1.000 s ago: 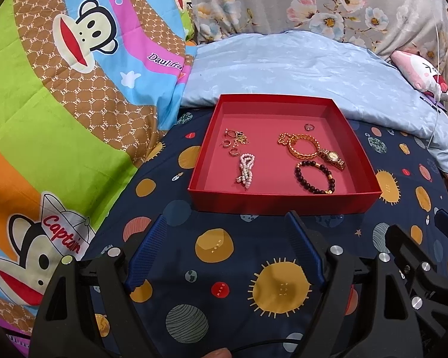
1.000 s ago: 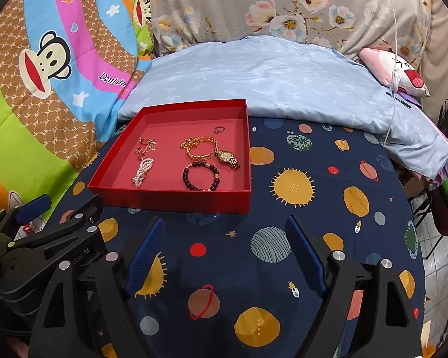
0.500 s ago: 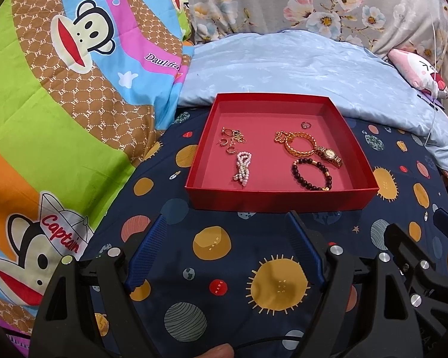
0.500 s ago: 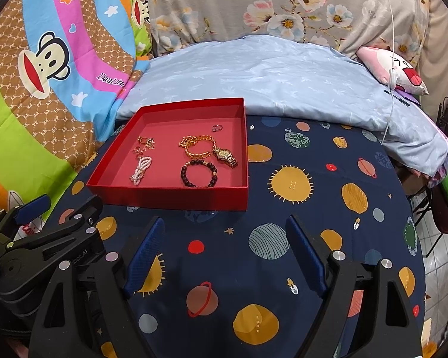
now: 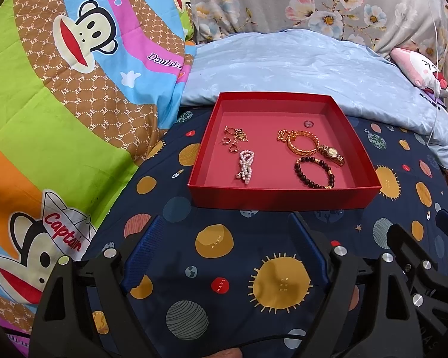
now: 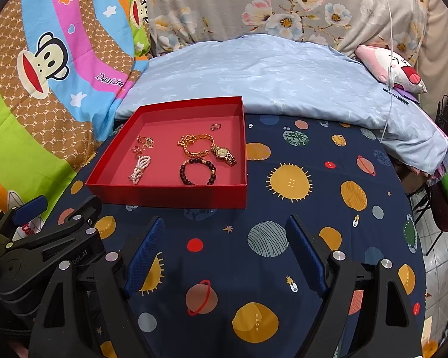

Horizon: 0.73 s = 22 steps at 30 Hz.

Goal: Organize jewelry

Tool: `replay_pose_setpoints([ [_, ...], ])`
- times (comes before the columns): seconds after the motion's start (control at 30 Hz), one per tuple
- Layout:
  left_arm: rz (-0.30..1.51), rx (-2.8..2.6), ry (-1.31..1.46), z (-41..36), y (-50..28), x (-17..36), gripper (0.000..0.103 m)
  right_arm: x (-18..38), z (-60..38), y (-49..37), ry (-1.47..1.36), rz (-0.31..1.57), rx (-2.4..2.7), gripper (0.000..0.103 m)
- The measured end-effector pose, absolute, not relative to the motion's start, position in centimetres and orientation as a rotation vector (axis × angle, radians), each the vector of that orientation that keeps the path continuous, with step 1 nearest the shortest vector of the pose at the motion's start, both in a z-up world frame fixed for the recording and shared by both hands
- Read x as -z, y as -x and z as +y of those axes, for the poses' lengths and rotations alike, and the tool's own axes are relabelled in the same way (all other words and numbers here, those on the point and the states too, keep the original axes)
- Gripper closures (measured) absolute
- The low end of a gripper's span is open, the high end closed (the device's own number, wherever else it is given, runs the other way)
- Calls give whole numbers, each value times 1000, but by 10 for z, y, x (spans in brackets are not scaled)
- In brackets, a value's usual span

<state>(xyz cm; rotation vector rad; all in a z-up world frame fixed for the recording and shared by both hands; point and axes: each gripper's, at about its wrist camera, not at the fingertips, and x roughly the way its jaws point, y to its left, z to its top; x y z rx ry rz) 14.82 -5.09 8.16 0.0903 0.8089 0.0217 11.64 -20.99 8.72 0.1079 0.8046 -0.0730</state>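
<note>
You've got an open red box (image 5: 283,200) sitting flat on the planet sheet with all the jewelry inside. Left side has small gold earrings (image 5: 234,140) and a bunched pearl strand (image 5: 245,167) just in front. On the right, a gold chain bracelet (image 5: 301,143) touches a gold watch (image 5: 331,153), with a dark bead bracelet (image 5: 313,173) in front and a tiny ring (image 5: 309,123) at the back.

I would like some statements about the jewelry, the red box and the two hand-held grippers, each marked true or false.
1. The gold watch lies inside the red box. True.
2. The left hand-held gripper grips the pearl piece. False: it is open and empty, short of the box.
3. The dark bead bracelet lies nearer the box's front wall than the small ring. True.
4. The right hand-held gripper is shut. False: it is open.
</note>
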Motion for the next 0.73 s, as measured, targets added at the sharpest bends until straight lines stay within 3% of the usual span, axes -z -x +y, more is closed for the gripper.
replay_pose_setpoints([
  [0.73,820,-24,-103,-51,-150,-77,21,-82,-208,-117,-123,813,97,19],
])
